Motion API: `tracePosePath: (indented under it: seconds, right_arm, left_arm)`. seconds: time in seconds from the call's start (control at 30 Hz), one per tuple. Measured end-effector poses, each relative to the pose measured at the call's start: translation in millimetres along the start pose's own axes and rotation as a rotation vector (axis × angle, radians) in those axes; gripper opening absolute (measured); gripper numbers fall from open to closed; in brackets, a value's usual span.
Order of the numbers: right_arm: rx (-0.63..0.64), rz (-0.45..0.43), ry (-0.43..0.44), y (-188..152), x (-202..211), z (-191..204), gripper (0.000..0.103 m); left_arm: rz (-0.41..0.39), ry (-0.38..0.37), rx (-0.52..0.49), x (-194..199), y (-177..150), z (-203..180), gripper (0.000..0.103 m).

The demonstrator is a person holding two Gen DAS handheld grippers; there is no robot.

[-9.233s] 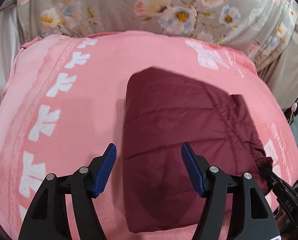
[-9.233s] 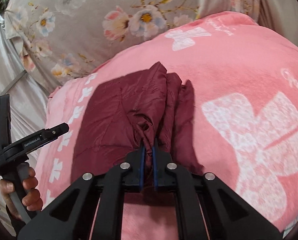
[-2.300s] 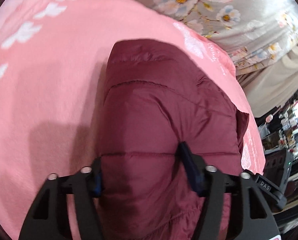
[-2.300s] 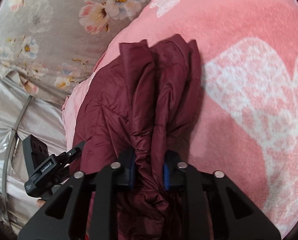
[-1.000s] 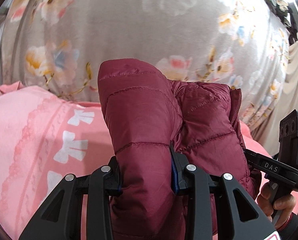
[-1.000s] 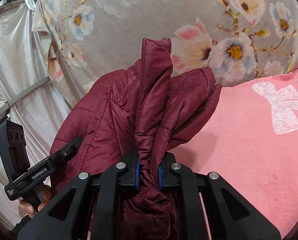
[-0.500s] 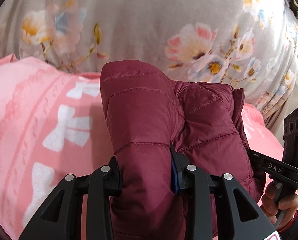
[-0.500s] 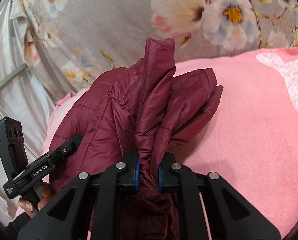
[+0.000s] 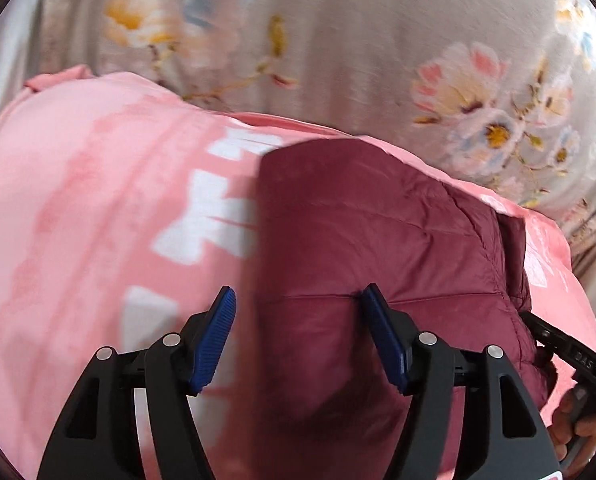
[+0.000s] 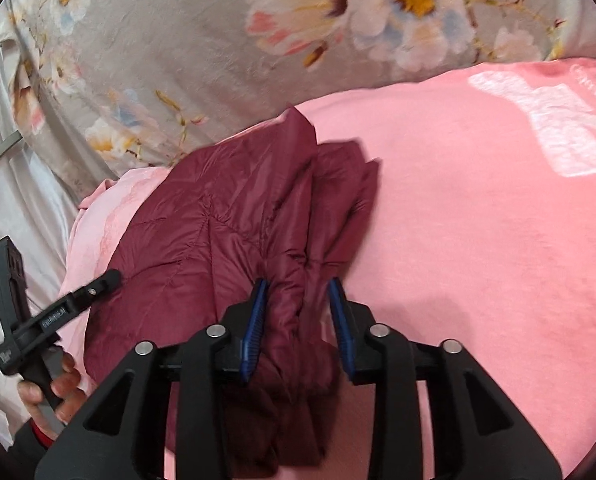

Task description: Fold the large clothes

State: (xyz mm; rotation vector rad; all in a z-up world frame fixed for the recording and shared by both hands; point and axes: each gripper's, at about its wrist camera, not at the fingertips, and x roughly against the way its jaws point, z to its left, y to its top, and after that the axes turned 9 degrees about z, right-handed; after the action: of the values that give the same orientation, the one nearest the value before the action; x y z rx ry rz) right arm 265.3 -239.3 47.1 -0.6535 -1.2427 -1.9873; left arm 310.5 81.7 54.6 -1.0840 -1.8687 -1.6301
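Maroon quilted jacket [image 9: 377, 248] lay as a compact folded bundle on the pink blanket [image 9: 78, 208], straight ahead of both tools, with the floral grey bedding [image 9: 337, 40] beyond it. The left tool [image 9: 298, 336] stood wide, its 2 blue pads apart, the right-hand pad at the jacket's near panel and the other over bare blanket, gripping nothing. The right tool [image 10: 298, 324] was also parted, its 2 pads flanking the bunched layered edge of the jacket [image 10: 234, 240] without pinching it. Judging by the stacked layers visible along that edge, the folding looked essentially done and the bundle set down; what seemed left was at most some tidying of the uneven, fanned layers on the right tool's side.
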Motion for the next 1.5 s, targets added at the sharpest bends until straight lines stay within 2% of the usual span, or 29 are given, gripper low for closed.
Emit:
tracePosePath:
  seconds: [0.07, 0.13, 0.27, 0.43, 0.57, 0.67, 0.77, 1.1, 1.5]
  right_arm:
    - [0.016, -0.022, -0.064, -1.4, 14.4, 3.0, 0.032]
    - [0.061, -0.045, -0.130, 0.4, 27.6, 15.9, 0.031]
    - [0.128, -0.070, -0.208, 12.0, 36.8, 49.5, 0.029]
    - [0.199, -0.097, -0.334, 25.6, 18.3, 83.6, 0.029]
    - [0.209, -0.071, -0.392, 31.5, -10.3, 85.8, 0.029]
    - [0.189, -0.043, -0.398, 31.0, -26.0, 79.3, 0.029]
    - [0.175, -0.021, -0.394, 27.1, -38.3, 71.3, 0.029]
    - [0.178, -0.019, -0.398, 15.9, -55.9, 65.3, 0.029]
    - [0.152, -0.001, -0.364, 17.8, -58.5, 58.6, 0.029]
  left_arm:
    - [-0.003, 0.028, 0.027, 14.5, 4.5, 5.8, 0.064]
    - [-0.010, 0.099, 0.040, 29.4, 11.5, 4.6, 0.064]
    - [-0.017, 0.220, 0.019, 46.6, 24.8, -20.6, 0.064]
    - [-0.005, 0.324, -0.041, 33.0, 30.0, -60.7, 0.064]
    - [0.026, 0.382, -0.058, 4.7, 32.0, -78.0, 0.064]
    - [0.046, 0.414, -0.073, -16.3, 29.7, -83.2, 0.064]
    - [0.072, 0.409, -0.064, -32.9, 24.6, -80.9, 0.065]
    - [0.024, 0.438, -0.089, -51.0, 10.2, -83.7, 0.066]
    - [-0.016, 0.459, -0.109, -61.2, 2.5, -86.2, 0.067]
